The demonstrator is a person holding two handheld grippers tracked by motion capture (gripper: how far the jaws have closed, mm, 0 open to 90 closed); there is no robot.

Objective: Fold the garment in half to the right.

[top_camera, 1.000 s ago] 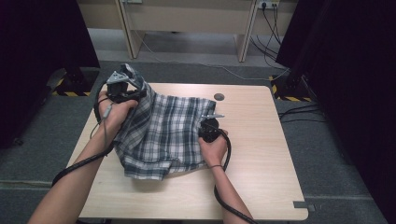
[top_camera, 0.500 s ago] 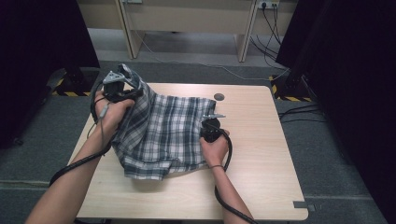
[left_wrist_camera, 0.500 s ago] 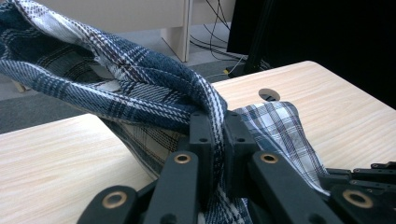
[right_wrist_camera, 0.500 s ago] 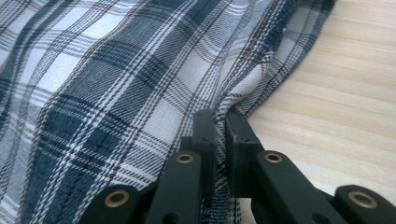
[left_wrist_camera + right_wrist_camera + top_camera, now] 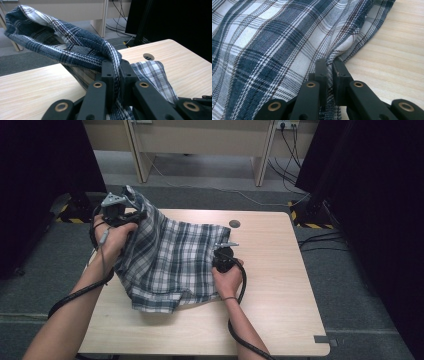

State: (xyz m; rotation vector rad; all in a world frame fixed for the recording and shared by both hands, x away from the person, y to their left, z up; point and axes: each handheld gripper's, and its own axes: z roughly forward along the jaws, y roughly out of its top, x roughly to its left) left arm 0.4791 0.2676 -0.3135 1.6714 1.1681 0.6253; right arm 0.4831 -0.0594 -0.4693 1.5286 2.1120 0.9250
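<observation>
Wood table [image 5: 280,285] w/ round cable hole [image 5: 234,224] near far edge, grey sticker [image 5: 322,339] at near right corner. Grey carpet floor [image 5: 360,285] around. Far side: beige desk legs [image 5: 263,155], loose cables [image 5: 287,147], black curtains [image 5: 45,175] left & right, yellow-black hazard tape [image 5: 307,224].

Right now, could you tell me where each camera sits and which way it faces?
High view: above the person's side, facing forward and down on the table; forearms, left gripper, right gripper.
Left gripper view: rides the left gripper, facing along its jaws at lifted cloth.
Right gripper view: rides the right gripper, facing the cloth's edge.
Shared: the plaid shirt.
</observation>
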